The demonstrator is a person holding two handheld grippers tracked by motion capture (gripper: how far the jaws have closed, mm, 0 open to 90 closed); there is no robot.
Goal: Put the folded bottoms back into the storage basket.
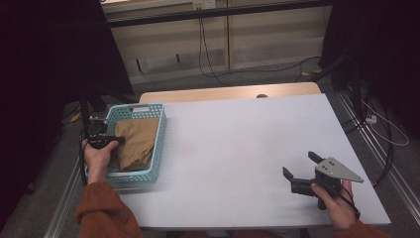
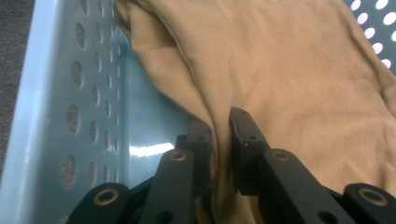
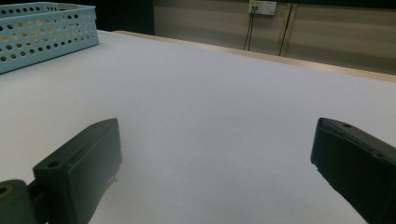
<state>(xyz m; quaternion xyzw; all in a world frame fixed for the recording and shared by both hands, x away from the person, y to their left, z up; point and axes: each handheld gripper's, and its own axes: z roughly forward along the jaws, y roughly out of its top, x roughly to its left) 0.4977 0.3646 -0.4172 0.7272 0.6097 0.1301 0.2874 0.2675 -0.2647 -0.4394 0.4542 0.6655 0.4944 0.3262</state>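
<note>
One soft, light tan cloth (image 2: 289,70) slumps in the perforated light-blue plastic basket (image 1: 161,130) at left of frame, a fold pinched between the nearly closed left tongs (image 2: 219,135); right tongs (image 3: 210,163) gape empty over the white tabletop (image 1: 237,144).

1. Basket (image 1: 159,130): pale blue plastic, perforated, slightly glossy inside
2. Cloth (image 2: 280,79): tan, soft, matt knit fabric
3. Table (image 1: 237,148): smooth, matt white top, wooden far edge
4. Left gripper (image 2: 219,135): matt black plastic jaws
</note>
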